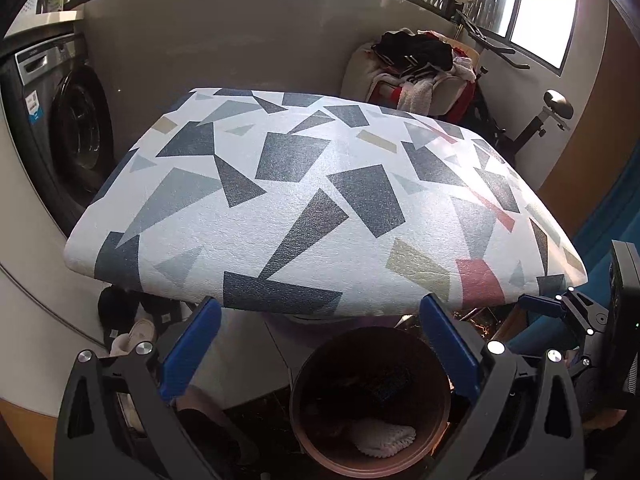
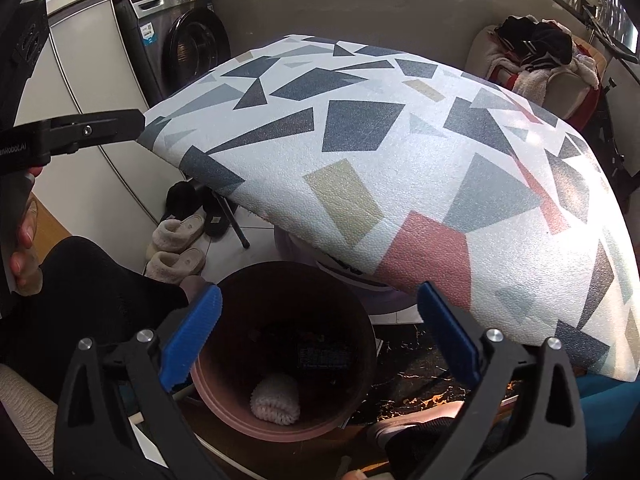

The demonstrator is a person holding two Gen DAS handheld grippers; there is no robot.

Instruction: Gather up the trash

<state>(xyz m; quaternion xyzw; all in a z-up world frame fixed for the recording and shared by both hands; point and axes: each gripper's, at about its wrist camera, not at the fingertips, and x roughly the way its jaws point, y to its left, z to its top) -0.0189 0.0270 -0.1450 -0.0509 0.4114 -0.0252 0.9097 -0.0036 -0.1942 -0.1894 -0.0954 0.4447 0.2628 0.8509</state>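
Both hand-held grippers, left (image 1: 320, 344) and right (image 2: 318, 328), gape empty over a brown bin (image 2: 224, 392) holding crumpled white tissue (image 2: 276, 400)

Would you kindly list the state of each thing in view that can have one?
left tool: open, empty, above the bin.
right tool: open, empty, above the bin.
bin: upright, no lid, partly filled.
white crumpled wad: lying inside the bin.
dark packet: inside the bin, deeper down.
table: covered with a patterned cloth, bare.
washing machine: door closed.
slippers: paired on the floor.
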